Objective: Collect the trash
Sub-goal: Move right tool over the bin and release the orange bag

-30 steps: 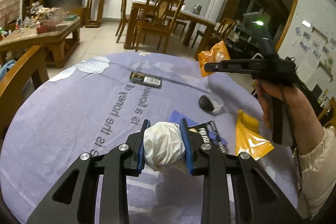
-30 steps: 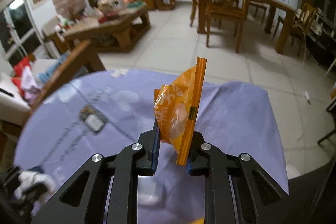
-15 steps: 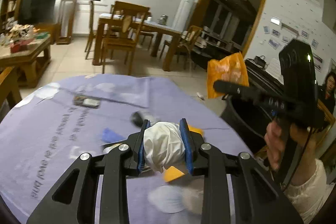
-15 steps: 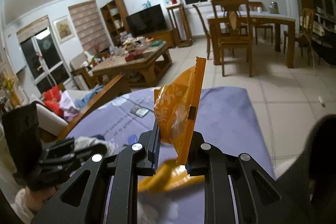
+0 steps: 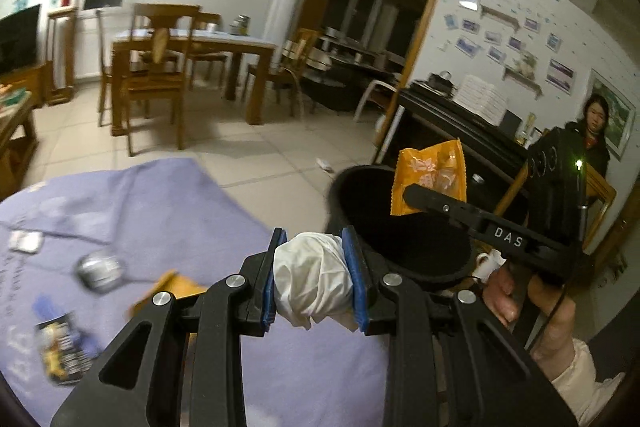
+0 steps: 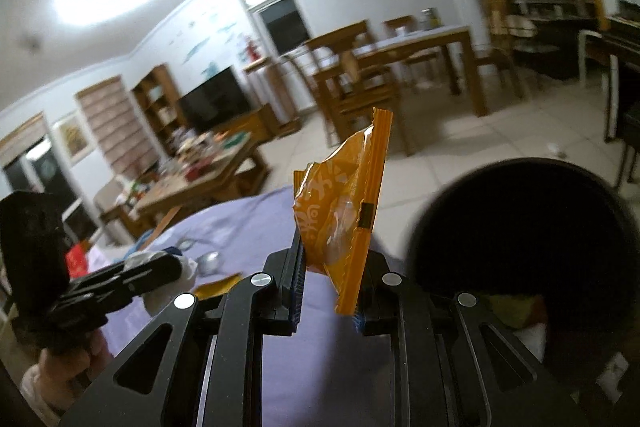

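My left gripper [image 5: 316, 259] is shut on a crumpled white tissue [image 5: 314, 281], held near the right edge of the purple-covered table [image 5: 168, 211]. Just right of it stands a black trash bin [image 5: 400, 239] with a dark open mouth. My right gripper [image 6: 330, 267] is shut on an orange snack wrapper [image 6: 344, 215]; in the left wrist view that wrapper [image 5: 430, 175] hangs over the bin's far rim. The bin [image 6: 520, 235] fills the right of the right wrist view, with some trash at its bottom.
On the table lie a grey mouse [image 5: 98, 271], another orange wrapper [image 5: 168, 287], a dark packet [image 5: 64, 351] and a small flat box [image 5: 26, 241]. Beyond are wooden dining chairs and a table [image 5: 168, 59], a coffee table [image 6: 200, 179], and a seated person [image 5: 594, 131] at far right.
Both grippers have swung right from over the table to the black bin at its edge, each keeping its grip. The bin has come into view.
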`<state>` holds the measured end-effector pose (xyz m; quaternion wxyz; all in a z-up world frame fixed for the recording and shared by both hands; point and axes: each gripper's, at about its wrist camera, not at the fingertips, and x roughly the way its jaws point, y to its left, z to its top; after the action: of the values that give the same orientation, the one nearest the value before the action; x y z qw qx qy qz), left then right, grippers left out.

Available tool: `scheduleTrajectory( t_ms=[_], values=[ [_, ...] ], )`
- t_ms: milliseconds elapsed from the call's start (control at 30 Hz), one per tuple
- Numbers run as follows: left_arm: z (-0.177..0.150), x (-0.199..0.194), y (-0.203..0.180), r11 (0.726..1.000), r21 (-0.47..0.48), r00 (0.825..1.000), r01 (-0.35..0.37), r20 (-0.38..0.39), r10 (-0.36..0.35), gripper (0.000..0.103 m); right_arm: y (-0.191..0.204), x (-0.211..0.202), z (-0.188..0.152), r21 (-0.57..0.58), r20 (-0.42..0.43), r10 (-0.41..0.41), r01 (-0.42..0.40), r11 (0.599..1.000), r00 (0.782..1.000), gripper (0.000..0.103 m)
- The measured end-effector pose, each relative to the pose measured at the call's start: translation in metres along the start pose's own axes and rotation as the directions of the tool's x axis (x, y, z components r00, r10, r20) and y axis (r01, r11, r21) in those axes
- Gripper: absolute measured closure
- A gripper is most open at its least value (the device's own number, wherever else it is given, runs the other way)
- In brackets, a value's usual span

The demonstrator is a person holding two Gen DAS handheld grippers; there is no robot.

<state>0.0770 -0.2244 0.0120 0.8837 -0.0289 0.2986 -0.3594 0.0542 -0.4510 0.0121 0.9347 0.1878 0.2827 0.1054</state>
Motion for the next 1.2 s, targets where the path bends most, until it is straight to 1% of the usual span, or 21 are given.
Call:
scheduleTrajectory(
  t_ms=[67, 233, 367, 433, 533, 667, 800, 833, 867, 900, 933, 967, 1000, 1033, 1100, 1200],
  values=[
    [0.004, 0.013, -0.012, 1.0, 0.005, 1.0, 0.026, -0.01, -0.026, 0.074, -0.028, -0.014, 0.0, 0.036, 0.026, -0.043, 0.042, 0.998, 0.999, 0.084],
    [0.013, 0.056, -0.047, 0.996, 0.037, 0.996, 0.079, -0.049, -0.077, 0.074, -0.079, -0.034, -0.006, 0.106, 0.058, -0.107, 0.1, 0.989, 0.993, 0.083],
    [0.016, 0.084, -0.075, 0.992, 0.087, 0.993, 0.096, -0.083, -0.089, 0.074, -0.119, -0.045, -0.015, 0.158, 0.06, -0.139, 0.128, 0.979, 0.989, 0.083],
    [0.014, 0.091, -0.083, 0.99, 0.104, 0.992, 0.099, -0.093, -0.09, 0.074, -0.135, -0.048, -0.019, 0.174, 0.058, -0.145, 0.133, 0.976, 0.988, 0.083],
    [0.012, 0.102, -0.092, 0.988, 0.12, 0.99, 0.102, -0.106, -0.09, 0.074, -0.154, -0.052, -0.024, 0.193, 0.056, -0.151, 0.138, 0.971, 0.987, 0.083],
    [0.008, 0.114, -0.097, 0.986, 0.132, 0.989, 0.099, -0.126, -0.082, 0.074, -0.168, -0.052, -0.029, 0.21, 0.055, -0.154, 0.139, 0.968, 0.987, 0.083],
    [0.006, 0.121, -0.103, 0.987, 0.137, 0.988, 0.09, -0.14, -0.071, 0.072, -0.173, -0.05, -0.031, 0.226, 0.058, -0.155, 0.138, 0.964, 0.986, 0.083],
    [0.005, 0.123, -0.103, 0.987, 0.138, 0.987, 0.086, -0.144, -0.066, 0.072, -0.175, -0.05, -0.032, 0.231, 0.061, -0.154, 0.136, 0.963, 0.986, 0.08],
    [0.005, 0.124, -0.104, 0.987, 0.14, 0.987, 0.08, -0.149, -0.059, 0.069, -0.177, -0.05, -0.032, 0.238, 0.063, -0.15, 0.132, 0.962, 0.987, 0.069],
    [0.007, 0.126, -0.106, 0.987, 0.142, 0.987, 0.074, -0.149, -0.052, 0.057, -0.18, -0.051, -0.033, 0.245, 0.061, -0.148, 0.129, 0.961, 0.987, 0.059],
    [0.008, 0.125, -0.106, 0.987, 0.143, 0.988, 0.068, -0.146, -0.047, 0.046, -0.179, -0.052, -0.032, 0.255, 0.067, -0.148, 0.127, 0.959, 0.987, 0.039],
    [0.008, 0.124, -0.106, 0.987, 0.144, 0.989, 0.064, -0.14, -0.044, 0.023, -0.184, -0.055, -0.032, 0.268, 0.083, -0.151, 0.123, 0.956, 0.985, 0.031],
    [0.009, 0.121, -0.108, 0.988, 0.146, 0.991, 0.058, -0.124, -0.04, 0.015, -0.187, -0.058, -0.032, 0.273, 0.092, -0.15, 0.12, 0.955, 0.984, 0.031],
    [0.009, 0.118, -0.109, 0.987, 0.153, 0.993, 0.05, -0.11, -0.034, 0.014, -0.191, -0.063, -0.033, 0.274, 0.097, -0.15, 0.118, 0.955, 0.984, 0.031],
    [0.009, 0.113, -0.111, 0.985, 0.167, 0.994, 0.044, -0.108, -0.026, 0.014, -0.193, -0.066, -0.031, 0.272, 0.099, -0.156, 0.124, 0.954, 0.983, 0.031],
    [0.009, 0.103, -0.108, 0.987, 0.158, 0.994, 0.041, -0.105, -0.024, 0.014, -0.192, -0.066, -0.03, 0.273, 0.099, -0.151, 0.119, 0.954, 0.983, 0.031]
  ],
)
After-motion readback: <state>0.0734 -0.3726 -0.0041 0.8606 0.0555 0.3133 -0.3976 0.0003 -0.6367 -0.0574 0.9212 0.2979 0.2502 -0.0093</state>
